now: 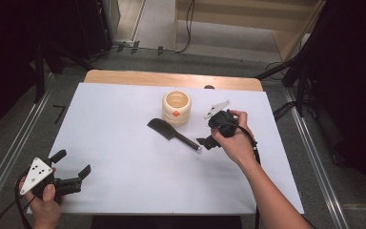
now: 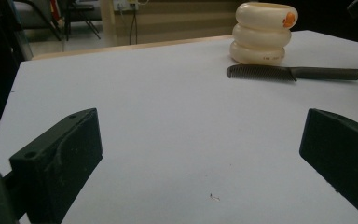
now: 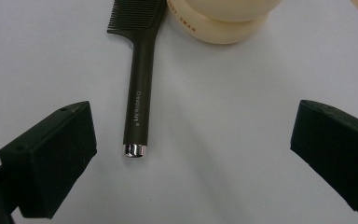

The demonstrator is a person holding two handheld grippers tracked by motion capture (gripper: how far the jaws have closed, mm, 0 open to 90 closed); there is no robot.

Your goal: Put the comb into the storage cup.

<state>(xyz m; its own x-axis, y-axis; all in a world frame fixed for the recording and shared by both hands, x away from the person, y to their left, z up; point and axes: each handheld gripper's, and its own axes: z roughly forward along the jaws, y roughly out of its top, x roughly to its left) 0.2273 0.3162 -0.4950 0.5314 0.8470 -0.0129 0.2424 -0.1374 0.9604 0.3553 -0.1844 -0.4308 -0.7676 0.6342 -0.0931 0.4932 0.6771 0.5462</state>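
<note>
Right gripper view: right gripper point(image 3: 193, 158), jaws wide, empty, just short of comb point(image 3: 137, 107) handle.

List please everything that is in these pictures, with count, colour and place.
table: 1, white top with wooden far edge, centre.
holder: 1, cream, ribbed, open top, orange mark on its side, far centre of table.
comb: 1, black with silver handle tip, lying flat just in front of the holder.
cables: several, black, floor beyond the table.
left claw: 1, black, open, near left corner, in the left hand.
right claw: 1, black, open, at the comb's handle end, in the right hand.
</note>
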